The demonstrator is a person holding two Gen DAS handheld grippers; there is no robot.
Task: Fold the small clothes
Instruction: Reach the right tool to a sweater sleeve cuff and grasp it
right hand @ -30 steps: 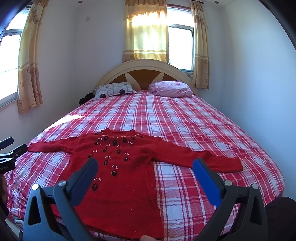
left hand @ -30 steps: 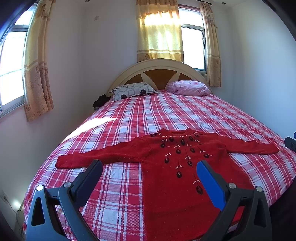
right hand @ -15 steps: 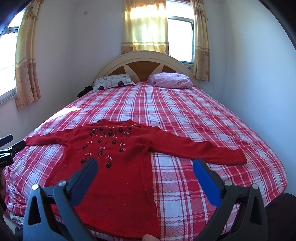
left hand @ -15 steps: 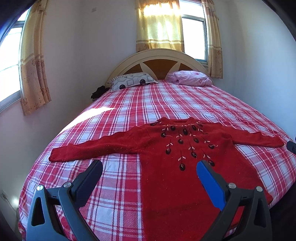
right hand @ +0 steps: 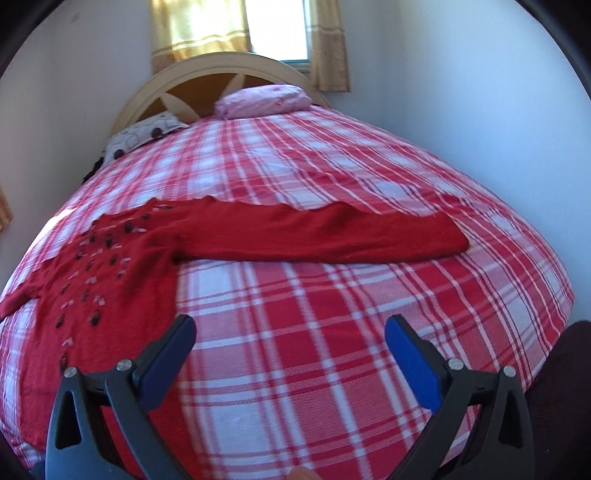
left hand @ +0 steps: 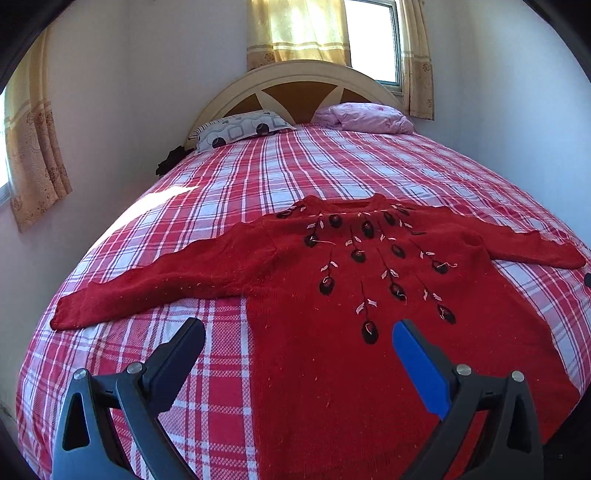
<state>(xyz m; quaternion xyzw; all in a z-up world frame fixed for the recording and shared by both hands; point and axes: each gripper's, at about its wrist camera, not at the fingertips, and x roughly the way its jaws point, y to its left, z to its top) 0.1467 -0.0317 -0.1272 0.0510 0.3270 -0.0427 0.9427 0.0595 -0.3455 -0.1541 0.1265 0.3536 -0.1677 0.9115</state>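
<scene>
A red knit sweater [left hand: 332,295] with dark embroidered flowers lies flat, front up, sleeves spread, on a red and white plaid bed [left hand: 258,173]. My left gripper [left hand: 299,332] is open and empty, above the sweater's lower body near its left side edge. In the right wrist view the sweater [right hand: 122,258] lies to the left and its right sleeve [right hand: 332,232] stretches across the middle. My right gripper [right hand: 290,332] is open and empty, above bare bedsheet in front of that sleeve.
A patterned pillow [left hand: 240,127] and a pink pillow [left hand: 369,116] lie at the curved headboard [left hand: 295,79]. Walls stand close on both sides of the bed. A curtained window [left hand: 332,33] is behind the headboard. A dark object [left hand: 171,158] sits beside the bed's left far corner.
Both grippers have moved forward and lower over the bed. The right gripper has swung right, so the right sleeve now sits mid-view. The sweater has not moved. Both stay open.
</scene>
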